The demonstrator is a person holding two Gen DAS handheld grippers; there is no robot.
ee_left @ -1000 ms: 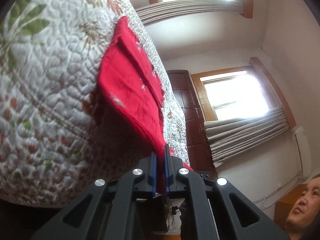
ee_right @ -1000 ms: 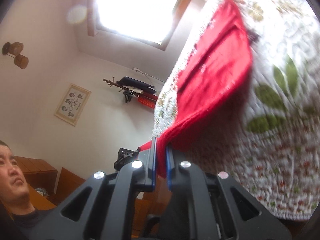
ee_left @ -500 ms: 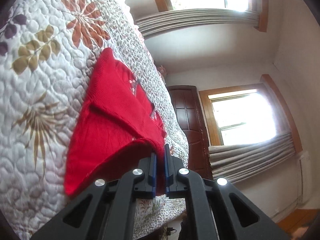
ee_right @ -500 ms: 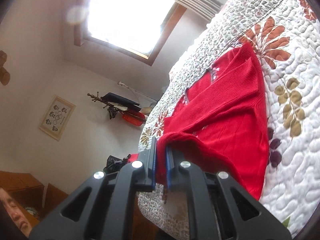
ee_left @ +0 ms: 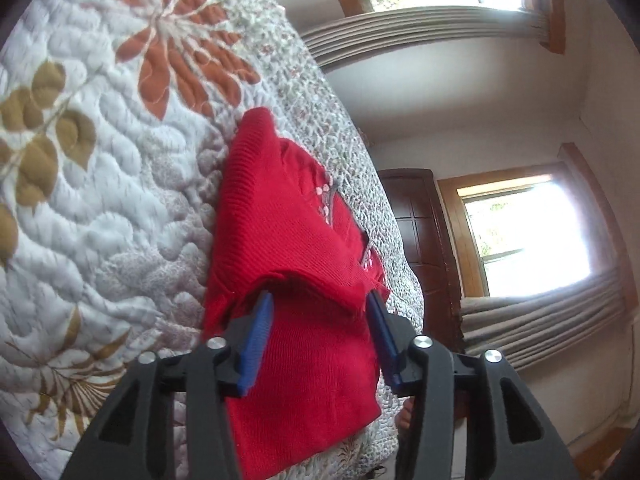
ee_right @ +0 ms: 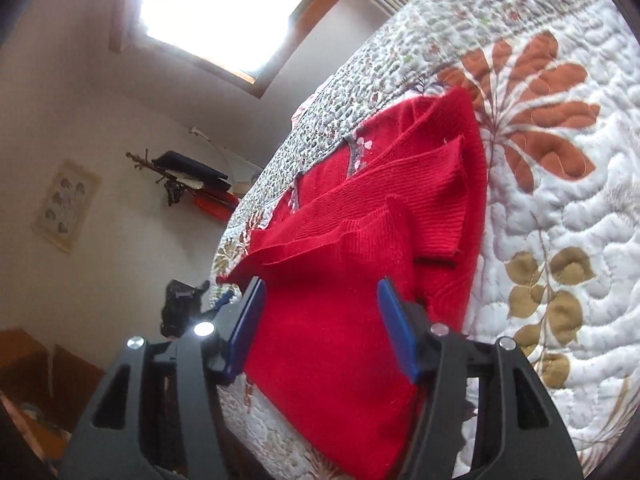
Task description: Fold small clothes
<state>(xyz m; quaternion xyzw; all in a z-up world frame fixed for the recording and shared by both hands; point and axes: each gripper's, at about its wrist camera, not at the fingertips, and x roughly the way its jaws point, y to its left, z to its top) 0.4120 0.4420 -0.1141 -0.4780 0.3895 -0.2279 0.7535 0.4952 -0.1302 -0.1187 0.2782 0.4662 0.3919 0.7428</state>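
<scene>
A small red knit sweater (ee_left: 288, 240) lies folded on the quilted floral bedspread (ee_left: 80, 200), its lower half doubled up over the body. My left gripper (ee_left: 320, 312) stands open just above the folded hem, blue pads wide apart and nothing between them. In the right wrist view the same red sweater (ee_right: 360, 248) shows its folded sleeves on top. Over its near edge my right gripper (ee_right: 324, 300) is open too, holding nothing.
The bedspread (ee_right: 560, 160) stretches away on both sides of the sweater. A dark wooden door (ee_left: 420, 232) and curtained windows (ee_left: 528, 240) stand beyond the bed. A coat rack (ee_right: 180, 176) with bags and a framed picture (ee_right: 64, 204) hang on the far wall.
Both grippers held the sweater's hem shut, carried it up over the body onto the bed, and have now opened and let it go. The fold lies flat.
</scene>
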